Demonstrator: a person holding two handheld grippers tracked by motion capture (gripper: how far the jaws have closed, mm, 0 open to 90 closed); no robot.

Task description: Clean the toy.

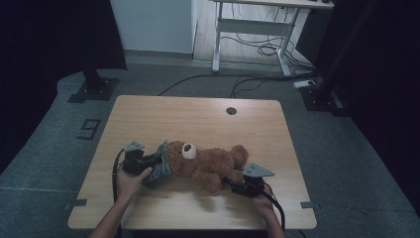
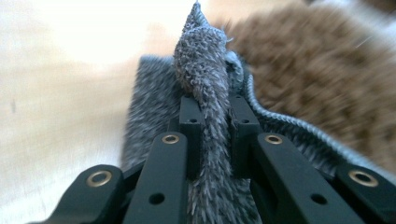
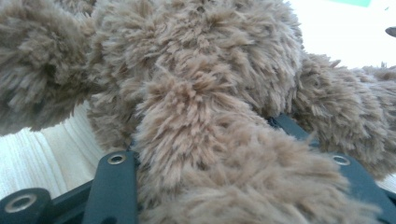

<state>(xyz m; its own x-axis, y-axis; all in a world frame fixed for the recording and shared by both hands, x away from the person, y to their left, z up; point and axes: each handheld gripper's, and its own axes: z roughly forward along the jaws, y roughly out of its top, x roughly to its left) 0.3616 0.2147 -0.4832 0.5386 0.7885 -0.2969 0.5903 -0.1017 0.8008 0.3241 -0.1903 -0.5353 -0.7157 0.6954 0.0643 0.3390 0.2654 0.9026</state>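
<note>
While lying on the table (image 1: 148,111): teddy bear (image 1: 210,163), limb clamped in right gripper (image 1: 246,187); grey knit hat (image 2: 205,93) by its head, pinched in left gripper (image 1: 148,161).

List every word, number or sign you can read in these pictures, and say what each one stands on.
"9": a dark numeral-shaped mark on the grey floor left of the table; it could also be a "6", depending on which way it is meant to be read.
No readable text on the brown teddy bear, the grey knitted piece, the grippers or the desk at the back.
</note>
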